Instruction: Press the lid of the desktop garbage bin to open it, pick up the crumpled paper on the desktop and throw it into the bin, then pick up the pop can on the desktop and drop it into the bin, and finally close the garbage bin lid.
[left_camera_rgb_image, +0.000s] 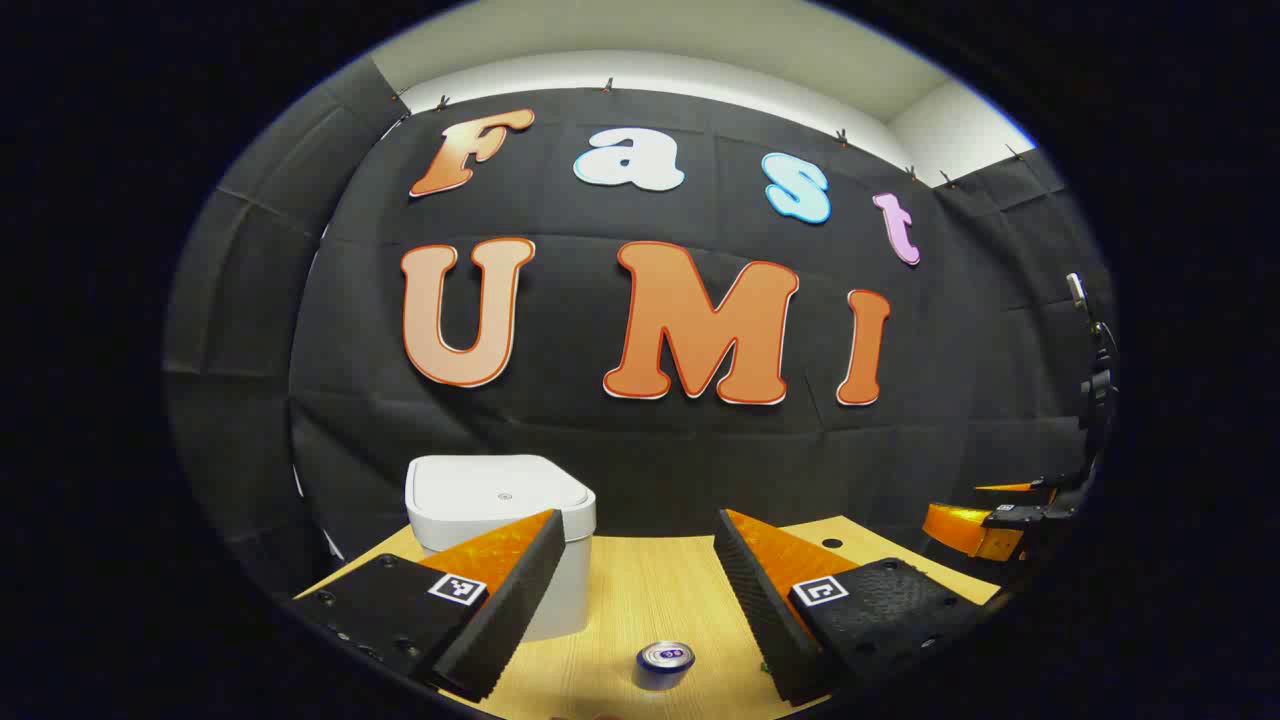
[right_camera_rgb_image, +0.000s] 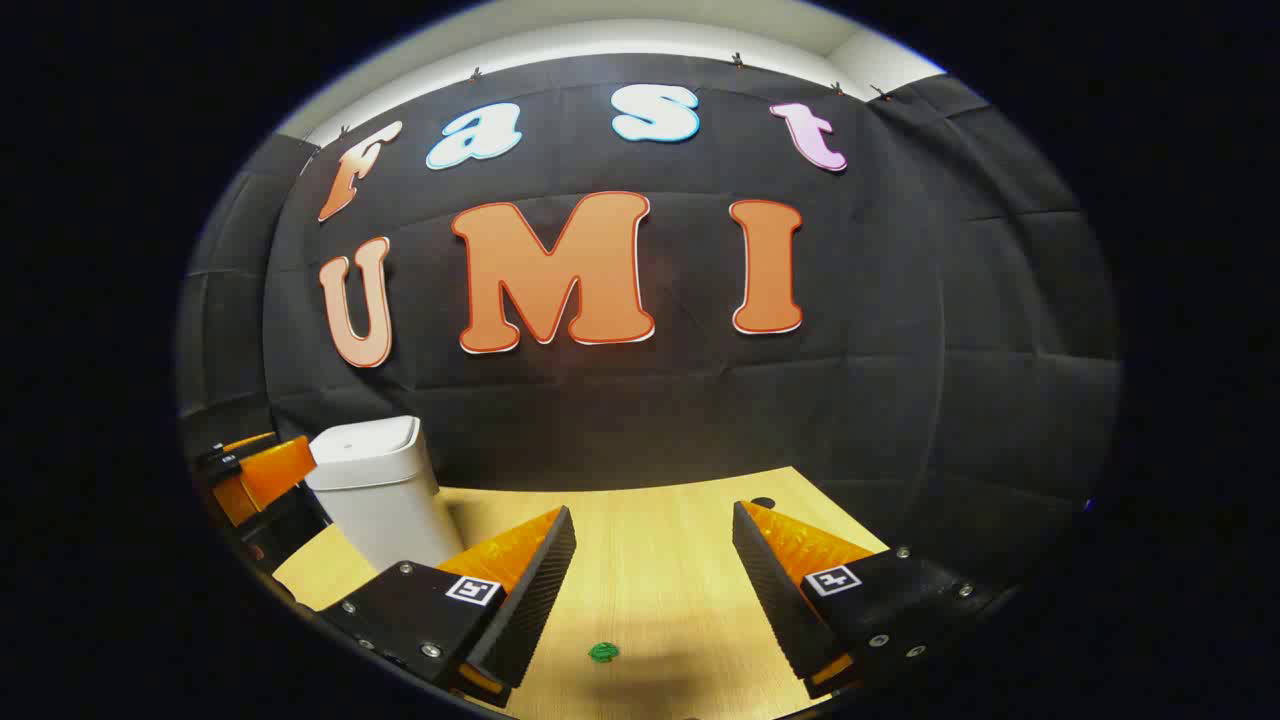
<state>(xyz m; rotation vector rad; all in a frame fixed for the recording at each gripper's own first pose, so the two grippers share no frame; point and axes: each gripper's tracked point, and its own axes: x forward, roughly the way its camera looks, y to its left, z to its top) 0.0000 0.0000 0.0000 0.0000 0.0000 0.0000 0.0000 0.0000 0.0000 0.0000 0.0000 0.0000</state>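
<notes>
Two handheld grippers hover over a pale wood-grain desktop (left_camera_rgb_image: 640, 590) with nothing begun. The left gripper (left_camera_rgb_image: 635, 590) has its jaws spread wide and empty; at its 11 o'clock stands the white, rounded-square plastic garbage bin (left_camera_rgb_image: 500, 500), its smooth lid shut. At 6 o'clock, between the ribbed fingers (left_camera_rgb_image: 510, 600), an upright silver aluminium pop can (left_camera_rgb_image: 665, 662) shows its top. The right gripper (right_camera_rgb_image: 650, 590) is likewise wide open, holding nothing; a small green crumpled scrap (right_camera_rgb_image: 603, 652), possibly the paper, lies at its 6 o'clock. Risks: an off-centre press could shove the light bin across the slick desktop; the smooth can may tip or roll.
</notes>
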